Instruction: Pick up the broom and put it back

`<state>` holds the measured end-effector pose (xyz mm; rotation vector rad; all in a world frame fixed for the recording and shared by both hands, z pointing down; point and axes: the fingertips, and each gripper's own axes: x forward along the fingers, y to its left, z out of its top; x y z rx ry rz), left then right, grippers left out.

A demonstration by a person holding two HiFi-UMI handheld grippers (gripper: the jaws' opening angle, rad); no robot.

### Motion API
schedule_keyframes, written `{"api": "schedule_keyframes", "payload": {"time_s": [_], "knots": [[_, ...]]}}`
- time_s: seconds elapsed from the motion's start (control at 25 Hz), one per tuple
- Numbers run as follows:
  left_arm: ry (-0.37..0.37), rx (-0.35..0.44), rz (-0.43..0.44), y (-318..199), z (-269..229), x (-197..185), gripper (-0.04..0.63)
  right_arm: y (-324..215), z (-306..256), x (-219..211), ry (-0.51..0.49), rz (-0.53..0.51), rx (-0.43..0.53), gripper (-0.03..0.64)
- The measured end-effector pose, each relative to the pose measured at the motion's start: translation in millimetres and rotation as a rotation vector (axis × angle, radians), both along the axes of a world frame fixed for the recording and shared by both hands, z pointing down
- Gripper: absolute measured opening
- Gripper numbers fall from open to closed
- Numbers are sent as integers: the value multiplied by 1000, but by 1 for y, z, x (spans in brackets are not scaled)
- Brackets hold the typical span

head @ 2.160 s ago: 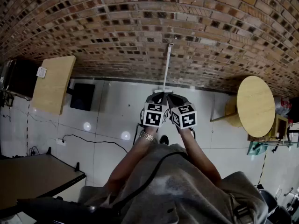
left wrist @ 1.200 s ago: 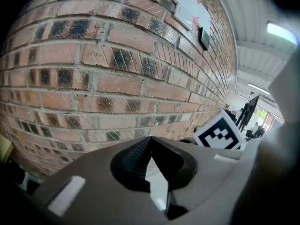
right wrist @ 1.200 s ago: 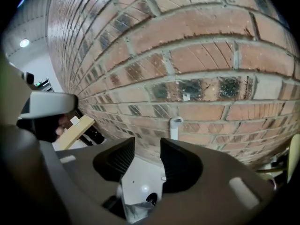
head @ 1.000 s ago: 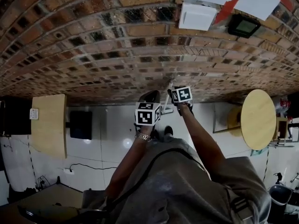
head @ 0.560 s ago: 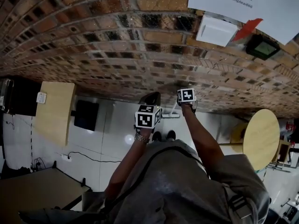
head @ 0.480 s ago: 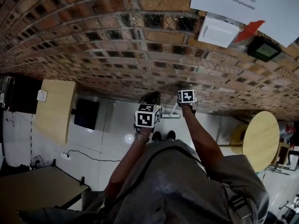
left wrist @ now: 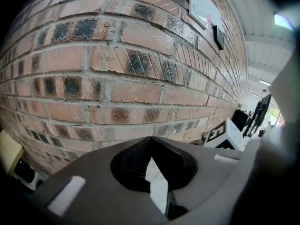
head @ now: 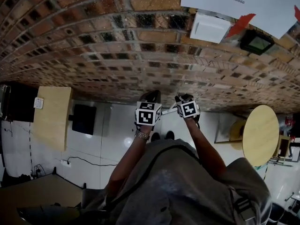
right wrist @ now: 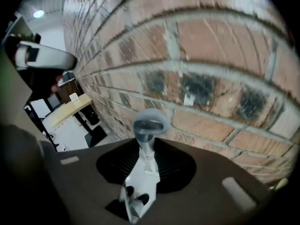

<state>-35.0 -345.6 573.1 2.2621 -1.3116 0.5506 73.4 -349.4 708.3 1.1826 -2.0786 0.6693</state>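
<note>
The broom's white shaft rises between my right gripper's (right wrist: 149, 145) jaws, and its grey loop end (right wrist: 150, 123) pokes out past the fingertips toward the brick wall. The jaws are closing, and their black pads lie against both sides of the shaft. In the head view my right gripper (head: 183, 99) is held close to the wall, with a sliver of the broom shaft (head: 171, 110) showing beside it. My left gripper (head: 151, 97) hangs just to its left. It is shut (left wrist: 151, 142) with nothing between the pads and points at the bricks.
A brick wall (head: 117, 46) fills the front, with papers and a white box (head: 209, 26) fixed on it. A round wooden table (head: 260, 134) stands on the right. On the left are a rectangular wooden table (head: 51, 116) and a black box (head: 83, 119). A cable (head: 89, 162) lies on the white floor.
My right gripper has rolled and pulled back from the wall, ending beside the left gripper. The left gripper has hardly moved.
</note>
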Motion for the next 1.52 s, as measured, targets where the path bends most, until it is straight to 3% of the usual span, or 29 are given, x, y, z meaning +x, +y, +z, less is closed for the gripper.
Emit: {"api": "schedule_keyframes", "payload": {"time_s": [0.32,0.52,0.68,0.84,1.24,1.52], "knots": [[8,23,45,-6,1,27,1,7,-108,4,-90,40,83,98],[18,0,54,-1,5,34,1,7,-132,-1,-139,50,82,98],[-17,8,68,3,4,34,2,11,-139,-6,-147,39,90,98],[31,15,41,3,-5,30,3,15,-139,-10,-135,22,93,98],[13,-16,47,10,2,26,3,18,-132,-11,-97,0,85,101],[5,-27,9,25,7,13,3,30,-25,-3,-23,3,-71,101]]}}
